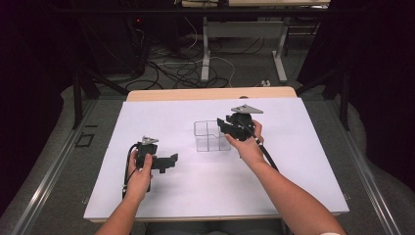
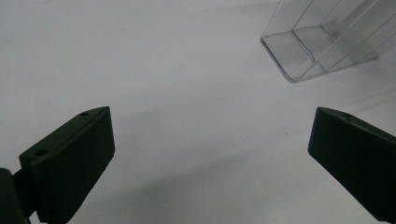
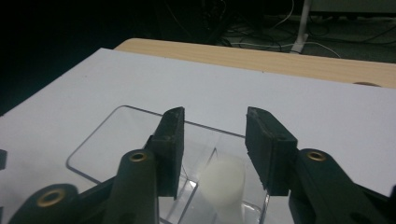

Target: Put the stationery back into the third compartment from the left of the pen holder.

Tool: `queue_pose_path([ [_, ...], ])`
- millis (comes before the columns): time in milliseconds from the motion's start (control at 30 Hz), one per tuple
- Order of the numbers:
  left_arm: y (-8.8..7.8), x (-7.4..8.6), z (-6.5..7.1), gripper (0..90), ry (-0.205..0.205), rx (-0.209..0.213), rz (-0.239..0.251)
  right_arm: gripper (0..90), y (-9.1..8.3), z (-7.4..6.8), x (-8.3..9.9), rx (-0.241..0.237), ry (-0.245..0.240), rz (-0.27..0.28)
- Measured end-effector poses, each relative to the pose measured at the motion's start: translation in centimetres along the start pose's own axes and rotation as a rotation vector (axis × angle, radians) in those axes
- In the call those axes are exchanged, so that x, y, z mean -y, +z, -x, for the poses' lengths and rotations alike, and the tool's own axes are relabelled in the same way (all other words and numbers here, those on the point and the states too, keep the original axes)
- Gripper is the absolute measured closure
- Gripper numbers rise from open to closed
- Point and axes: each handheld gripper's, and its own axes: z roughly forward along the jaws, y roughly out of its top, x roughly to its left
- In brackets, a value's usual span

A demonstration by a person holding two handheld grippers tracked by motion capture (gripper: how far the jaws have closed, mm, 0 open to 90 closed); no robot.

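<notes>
Right tongs [image 1: 224,126] are poised over the clear plastic organizer [image 1: 211,136], jaws parted and gripping nothing. In the right gripper view a white cylinder [image 3: 225,184] stands upright in a compartment of that organizer [image 3: 112,140], directly below the gap between the jaws, and neither pad is on it. Left tongs [image 1: 171,160] hang wide open and empty above the white table [image 1: 293,161], the organizer [image 2: 322,42] well ahead of them and off to the right.
</notes>
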Motion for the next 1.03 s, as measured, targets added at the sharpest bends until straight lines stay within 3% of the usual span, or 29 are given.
queue_pose_path([
  [367,-0.1,0.0,-0.2,0.5,-0.006,-0.009,0.011,38.6,-3.0,0.4,-0.7,-0.073,-0.012,0.043],
  [533,-0.1,0.0,-0.2,0.4,-0.007,-0.01,0.01,31.8,-4.3,0.9,-0.3,-0.073,-0.015,0.053],
  [700,-0.1,0.0,-0.2,0.4,-0.008,-0.013,0.011,31.6,-5.8,1.7,0.4,-0.092,0.018,0.039],
  [900,-0.2,0.0,-0.3,0.5,-0.007,-0.015,0.011,31.5,-7.2,2.7,1.3,-0.08,-0.013,0.046],
  [1033,-0.2,0.0,-0.3,0.4,-0.01,-0.019,0.014,25.4,-8.0,3.5,2.5,-0.09,-0.029,0.065],
])
